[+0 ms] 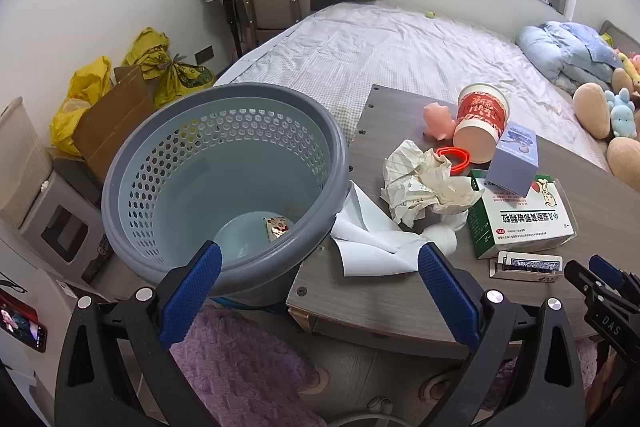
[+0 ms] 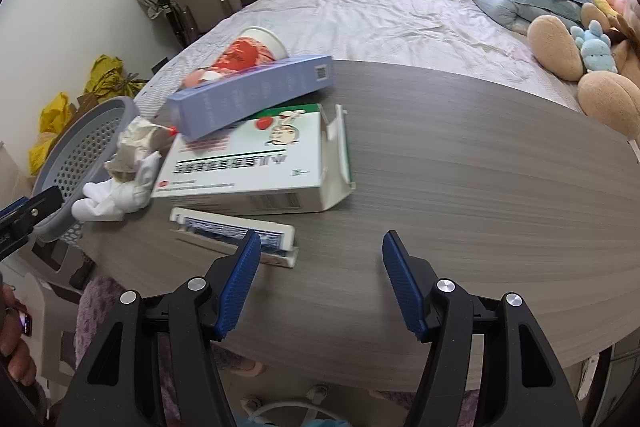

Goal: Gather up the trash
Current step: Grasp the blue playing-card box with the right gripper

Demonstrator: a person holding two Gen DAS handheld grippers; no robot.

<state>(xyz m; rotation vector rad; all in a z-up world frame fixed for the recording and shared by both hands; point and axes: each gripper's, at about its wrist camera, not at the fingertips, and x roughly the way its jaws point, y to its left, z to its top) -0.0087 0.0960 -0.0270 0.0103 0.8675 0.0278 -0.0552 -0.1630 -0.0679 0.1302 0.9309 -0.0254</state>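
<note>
A grey-blue perforated waste basket (image 1: 224,179) stands against the left edge of the wooden table (image 1: 400,291), with a small wrapper (image 1: 276,227) on its bottom. My left gripper (image 1: 320,255) is open wide. Its left finger is at the basket's near rim and its right finger is over a white sheet (image 1: 368,243). Beyond lie crumpled paper (image 1: 424,183), a tipped red paper cup (image 1: 480,123), a lavender box (image 1: 514,159) and a green-and-white medicine box (image 1: 520,223). My right gripper (image 2: 320,243) hangs open over bare tabletop, its left finger beside a card pack (image 2: 232,231).
A pink pig toy (image 1: 438,119) and an orange ring (image 1: 454,157) sit near the cup. The bed (image 1: 400,43) with plush toys (image 2: 560,47) lies behind the table. Yellow bags (image 1: 80,99) and cardboard stand by the left wall. A purple fluffy seat (image 1: 240,367) is below the table edge.
</note>
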